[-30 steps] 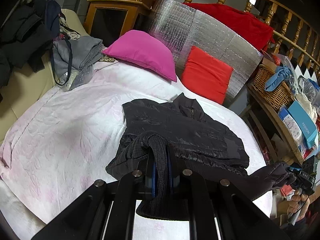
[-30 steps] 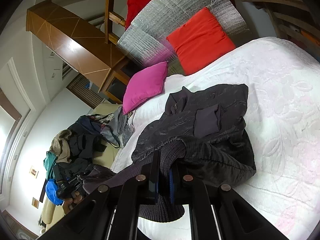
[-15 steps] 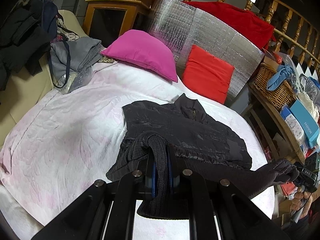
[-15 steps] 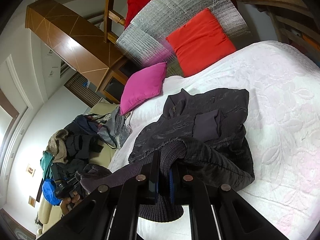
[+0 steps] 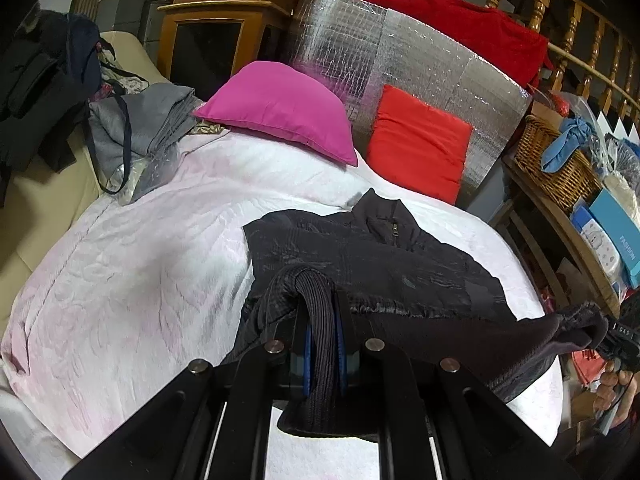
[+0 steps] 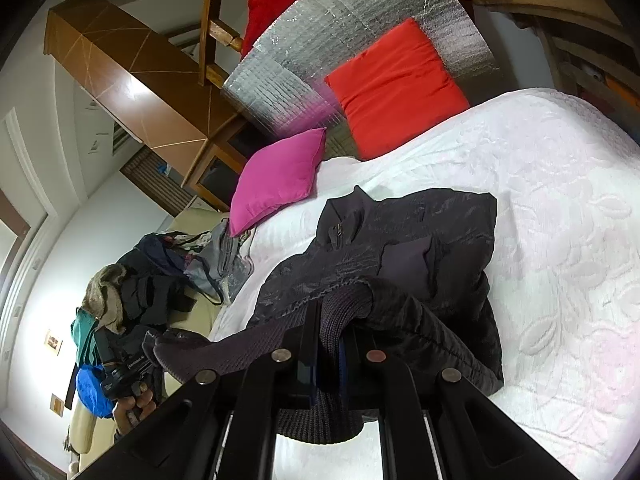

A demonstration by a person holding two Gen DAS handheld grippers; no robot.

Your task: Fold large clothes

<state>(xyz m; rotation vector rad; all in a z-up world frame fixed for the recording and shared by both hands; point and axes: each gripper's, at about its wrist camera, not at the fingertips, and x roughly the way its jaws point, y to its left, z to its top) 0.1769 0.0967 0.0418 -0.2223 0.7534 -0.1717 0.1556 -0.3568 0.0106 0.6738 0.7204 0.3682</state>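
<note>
Jacket (image 5: 372, 264) collar sits nearer both cameras than a second ago. Left gripper (image 5: 322, 344) and right gripper (image 6: 330, 344) each pinch the ribbed hem; jacket lies ahead on the bed (image 5: 132, 264), collar farthest.

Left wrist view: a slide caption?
Left fingers clamp the dark jacket's ribbed hem above the white bedspread.

Bare white bedspread (image 5: 132, 280) left of jacket (image 5: 360, 256), pink cushion (image 5: 280, 110) blocking beyond
</note>
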